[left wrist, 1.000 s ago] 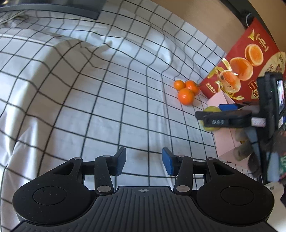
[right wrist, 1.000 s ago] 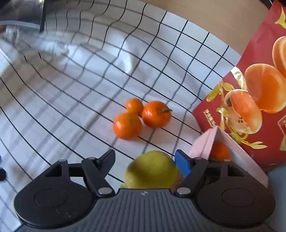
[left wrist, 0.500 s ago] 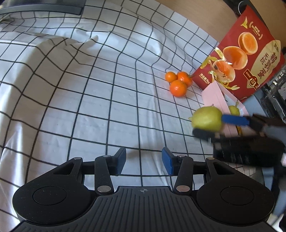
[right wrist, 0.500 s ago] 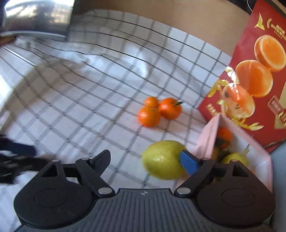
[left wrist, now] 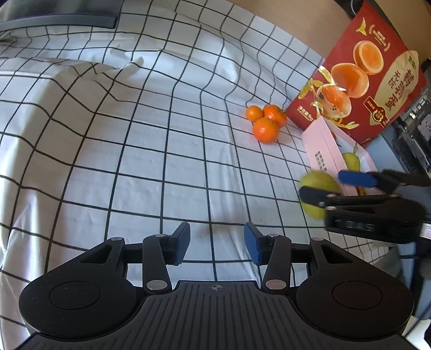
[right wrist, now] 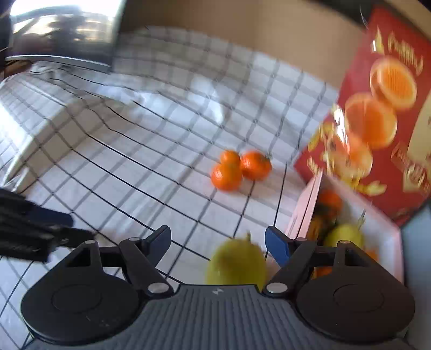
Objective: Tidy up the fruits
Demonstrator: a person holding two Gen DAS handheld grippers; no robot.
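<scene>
My right gripper hangs over the checked cloth beside the pink box. Its jaws are closing around a yellow-green pear. The pear sits close to the right blue pad, and a gap shows at the left finger. The left wrist view shows the right gripper around the same pear, next to the box. Another pear and some oranges lie inside the box. Three tangerines lie on the cloth. My left gripper stands open and empty above the cloth.
A red fruit carton stands behind the pink box against a tan wall. A dark flat object lies at the cloth's far left edge. The cloth is wrinkled at the far left. Dark equipment sits at the right edge.
The right gripper has drawn back from the tangerines towards the pink box, the pear staying between its jaws. The left gripper has hardly moved.
</scene>
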